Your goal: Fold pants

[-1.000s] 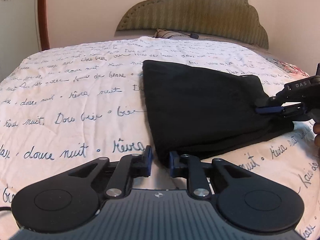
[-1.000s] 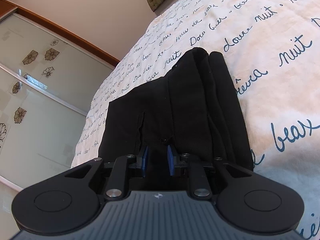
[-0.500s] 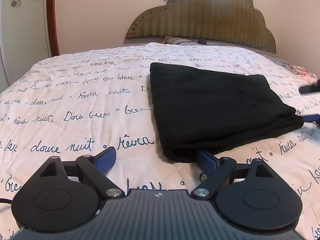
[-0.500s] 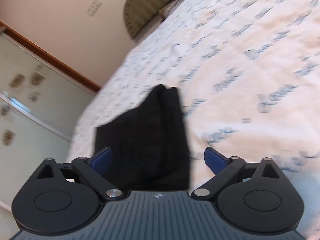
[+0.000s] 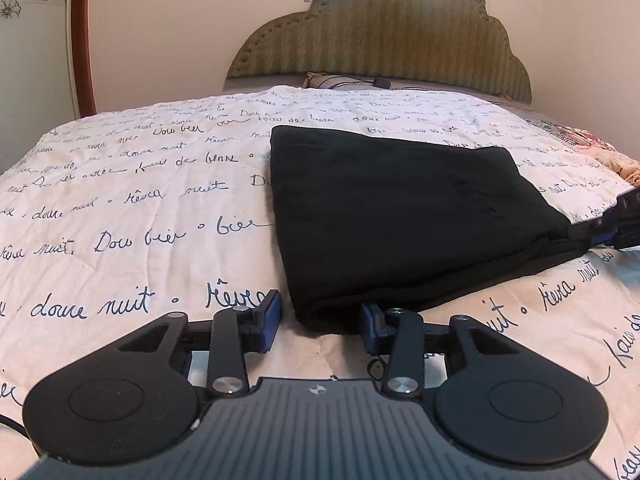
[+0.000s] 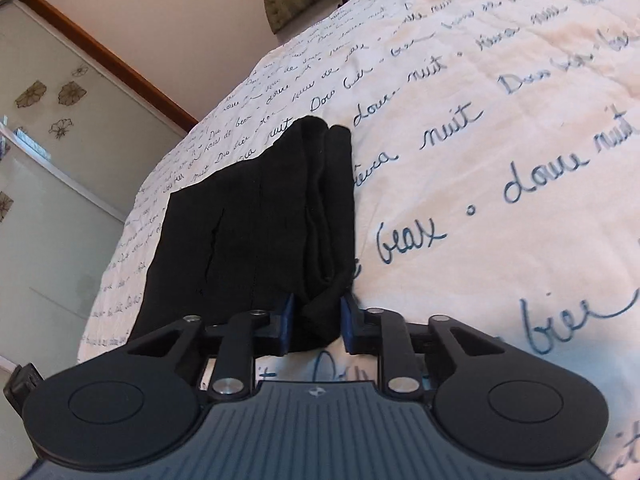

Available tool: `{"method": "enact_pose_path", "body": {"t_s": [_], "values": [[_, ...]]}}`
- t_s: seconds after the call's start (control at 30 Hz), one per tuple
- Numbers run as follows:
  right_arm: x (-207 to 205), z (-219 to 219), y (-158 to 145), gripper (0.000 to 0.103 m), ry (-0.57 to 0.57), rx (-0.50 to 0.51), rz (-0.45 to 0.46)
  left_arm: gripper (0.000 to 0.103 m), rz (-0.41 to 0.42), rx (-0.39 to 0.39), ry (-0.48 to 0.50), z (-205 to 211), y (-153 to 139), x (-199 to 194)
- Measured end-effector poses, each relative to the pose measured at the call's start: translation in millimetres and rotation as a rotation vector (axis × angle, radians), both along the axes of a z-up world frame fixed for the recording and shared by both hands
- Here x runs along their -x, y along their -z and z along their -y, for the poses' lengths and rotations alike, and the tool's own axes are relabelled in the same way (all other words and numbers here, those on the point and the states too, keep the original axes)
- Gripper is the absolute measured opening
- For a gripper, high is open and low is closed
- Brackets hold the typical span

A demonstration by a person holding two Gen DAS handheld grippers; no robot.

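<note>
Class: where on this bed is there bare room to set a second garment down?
Bare quilt lies between the folded black pants and the wardrobe-side edge, and beyond them toward the headboard. It is crowded at the pants' near corners, where the left gripper and right gripper are closing.

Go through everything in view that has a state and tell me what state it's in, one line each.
black pants: folded into a compact stack, lying flat on the bed.
left gripper: jaws closing around the pants' near corner, pads not yet pressing.
right gripper: jaws closing on a bunched pants corner.
bedspread: spread over the bed, slightly wrinkled.
</note>
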State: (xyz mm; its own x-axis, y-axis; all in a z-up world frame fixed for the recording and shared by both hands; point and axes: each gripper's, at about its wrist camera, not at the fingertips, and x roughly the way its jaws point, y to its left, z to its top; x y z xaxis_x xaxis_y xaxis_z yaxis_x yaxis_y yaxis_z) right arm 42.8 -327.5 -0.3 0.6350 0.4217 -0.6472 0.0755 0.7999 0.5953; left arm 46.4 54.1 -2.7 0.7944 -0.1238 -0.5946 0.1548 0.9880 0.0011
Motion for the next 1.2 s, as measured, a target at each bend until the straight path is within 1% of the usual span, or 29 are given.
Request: {"method": "enact_pose_path", "body": {"t_s": [0.1, 0.17, 0.2, 0.23, 0.27, 0.3, 0.33, 0.37, 0.4, 0.43, 0.47, 0.5, 0.57, 0.6, 0.63, 0.7, 0.73, 0.77, 0.83, 0.87, 0.9, 0.93, 0.97, 1.0, 1.03, 1.07, 1.1, 1.17, 1.2], "values": [[-0.7, -13.0, 1.3, 0.015, -0.036, 0.084, 0.027, 0.042, 0.001, 0.002, -0.003, -0.6, 0.9, -0.9], [-3.2, -9.9, -1.9, 0.015, -0.048, 0.097, 0.012, 0.044, 0.010, 0.000, -0.005, -1.4, -1.1, 0.6], [-3.7, -6.2, -2.7, 0.016, -0.042, 0.078, 0.007, 0.047, 0.015, -0.003, -0.009, -2.2, -4.0, 3.9], [-4.3, -0.9, -3.8, 0.017, -0.030, 0.044, -0.002, 0.051, 0.024, -0.004, -0.010, -3.5, -8.2, 8.8], [-2.3, 6.4, -6.5, 0.020, 0.000, -0.005, -0.010, 0.053, 0.036, -0.007, -0.004, -5.7, -14.3, 15.9], [2.5, 15.0, -10.9, 0.021, 0.043, -0.058, 0.000, 0.058, 0.053, -0.013, 0.002, -8.2, -20.2, 23.5], [7.8, 23.3, -16.1, 0.022, 0.087, -0.114, 0.035, 0.063, 0.078, -0.011, 0.012, -11.4, -27.6, 31.2], [11.8, 30.0, -21.4, 0.028, 0.124, -0.163, 0.083, 0.065, 0.112, 0.001, 0.026, -14.5, -36.7, 37.3], [12.5, 33.9, -26.6, 0.041, 0.155, -0.197, 0.124, 0.070, 0.147, 0.014, 0.039, -16.0, -45.7, 39.7], [9.5, 34.4, -32.6, 0.053, 0.180, -0.213, 0.153, 0.080, 0.177, 0.023, 0.045, -14.9, -54.5, 37.3], [2.3, 31.5, -38.8, 0.082, 0.193, -0.214, 0.178, 0.085, 0.198, 0.028, 0.046, -11.3, -62.3, 30.6], [-6.9, 25.7, -44.5, 0.093, 0.197, -0.204, 0.203, 0.095, 0.216, 0.034, 0.047, -5.3, -68.8, 20.0], [-34.6, 7.3, -53.8, 0.093, 0.165, -0.188, 0.243, 0.096, 0.235, 0.025, 0.049, 11.3, -71.7, -7.8], [-49.5, -2.9, -56.2, 0.093, 0.152, -0.186, 0.250, 0.092, 0.215, 0.016, 0.052, 21.4, -68.5, -26.1], [-64.7, -13.4, -56.4, 0.093, 0.137, -0.193, 0.244, 0.084, 0.176, 0.017, 0.050, 31.4, -64.6, -44.2], [-93.3, -32.5, -52.3, 0.093, 0.083, -0.206, 0.211, 0.079, 0.081, 0.053, 0.069, 47.3, -53.1, -78.5], [-105.0, -42.6, -48.3, 0.093, 0.065, -0.187, 0.186, 0.073, 0.034, 0.068, 0.082, 53.1, -46.8, -92.9], [-114.6, -50.2, -43.9, 0.093, 0.054, -0.168, 0.162, 0.070, -0.009, 0.057, 0.086, 58.5, -38.4, -104.0], [-129.5, -60.3, -32.6, 0.093, 0.015, -0.126, 0.124, 0.070, -0.092, 0.009, 0.085, 66.8, -22.3, -120.9], [-133.9, -62.4, -26.4, 0.091, 0.009, -0.077, 0.106, 0.071, -0.113, 0.001, 0.077, 66.5, -15.4, -124.5], [-137.3, -61.7, -17.6, 0.088, -0.005, -0.048, 0.087, 0.072, -0.111, 0.024, 0.072, 60.7, -10.5, -123.3], [-136.0, -56.0, -8.0, 0.086, -0.008, -0.068, 0.091, 0.072, -0.113, 0.038, 0.068, 56.6, -7.9, -122.8], [-131.5, -48.7, -3.4, 0.080, 0.001, -0.102, 0.111, 0.070, -0.115, 0.044, 0.073, 52.8, -5.7, -122.4], [-127.4, -43.0, -2.4, 0.070, 0.007, -0.114, 0.108, 0.068, -0.110, 0.037, 0.077, 51.0, -3.3, -122.1], [-125.8, -40.1, -1.0, 0.065, 0.006, -0.106, 0.105, 0.069, -0.103, 0.034, 0.081, 49.6, -0.9, -122.0], [-124.6, -37.5, 0.0, 0.054, 0.004, -0.095, 0.105, 0.070, -0.095, 0.038, 0.079, 48.5, 1.4, -122.0], [-121.9, -34.1, 1.3, 0.047, 0.003, -0.099, 0.108, 0.071, -0.084, 0.036, 0.076, 48.3, 2.0, -123.5], [-116.3, -25.5, 4.6, 0.042, 0.027, -0.148, 0.106, 0.074, -0.058, 0.024, 0.071, 51.4, 3.1, -123.5], [-112.5, -24.1, 2.5, 0.042, 0.042, -0.164, 0.107, 0.075, -0.048, 0.028, 0.069, 51.2, 1.5, -122.5]]}}
